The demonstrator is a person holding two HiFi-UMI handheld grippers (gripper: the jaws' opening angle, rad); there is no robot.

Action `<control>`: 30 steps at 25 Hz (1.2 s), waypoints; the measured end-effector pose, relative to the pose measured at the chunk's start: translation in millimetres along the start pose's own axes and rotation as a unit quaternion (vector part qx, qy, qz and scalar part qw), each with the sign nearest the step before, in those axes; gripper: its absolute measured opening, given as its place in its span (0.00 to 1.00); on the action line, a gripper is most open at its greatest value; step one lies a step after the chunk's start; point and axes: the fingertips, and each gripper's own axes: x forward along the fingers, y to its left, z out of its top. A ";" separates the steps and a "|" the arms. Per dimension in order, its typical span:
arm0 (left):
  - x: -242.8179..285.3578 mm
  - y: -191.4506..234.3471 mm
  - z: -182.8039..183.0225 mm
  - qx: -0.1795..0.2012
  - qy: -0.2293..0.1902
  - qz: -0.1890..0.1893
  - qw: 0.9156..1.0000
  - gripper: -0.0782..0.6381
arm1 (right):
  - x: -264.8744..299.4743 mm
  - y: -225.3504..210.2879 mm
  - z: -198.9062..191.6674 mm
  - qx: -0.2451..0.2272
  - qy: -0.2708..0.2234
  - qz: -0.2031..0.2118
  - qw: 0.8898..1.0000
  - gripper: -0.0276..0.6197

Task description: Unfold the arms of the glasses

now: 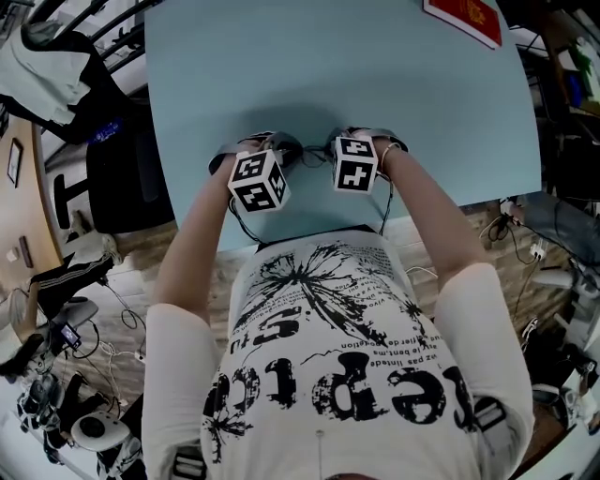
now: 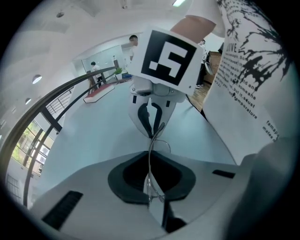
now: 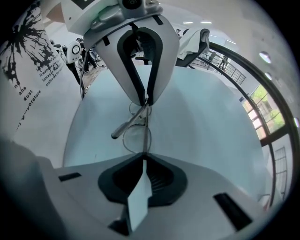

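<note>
Reaching forward from the person's white, black-printed T-shirt (image 1: 347, 375), the left forearm (image 1: 192, 246) and the right forearm (image 1: 427, 217) converge over the near edge of the pale blue rectangular surface (image 1: 281, 56). The left hand (image 1: 225, 173) and the right hand (image 1: 392, 161) sit close together. Each is wrapped round one white-and-grey two-jaw tool, wrists bent so both tools tip steeply down and face each other nose to nose.

Two black-and-white marker cubes show in the head view. The left marker cube (image 1: 258, 180) lies at 8 o'clock of the right marker cube (image 1: 356, 164), just beside it but apart.

The left gripper (image 2: 150, 161) has its jaws pressed together on the one pair of thin wire-rimmed glasses with clear round lenses (image 3: 136, 137), and the wire runs up between the dark pads. The right gripper (image 3: 143, 157) has its jaws closed to a narrow slit, pinching the frame at the 6 o'clock edge of a lens.

In the right gripper view the glasses hang between the two tools, from its own jaws at 6 o'clock to the left tool's tips at 12 o'clock. One slim temple arm (image 3: 123, 129) slants out toward 8 o'clock. Whether the glasses touch the surface beneath cannot be told.

One flat red book (image 1: 464, 17) lies at the far corner of the surface, at 1 o'clock, well apart from the hands.
</note>
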 end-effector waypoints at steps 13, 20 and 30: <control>-42.2 3.1 -3.4 -0.080 -0.034 0.003 0.996 0.14 | -3.7 -2.3 -17.9 -0.002 0.030 0.000 1.000 0.09; -58.5 -3.8 -30.8 -0.116 -0.049 0.026 0.992 0.15 | -2.5 -2.2 -8.4 0.012 0.041 -0.012 0.999 0.10; -64.8 -12.0 -36.4 -0.129 -0.058 0.037 0.989 0.15 | -8.1 -3.4 -12.9 0.009 0.074 -0.036 0.997 0.10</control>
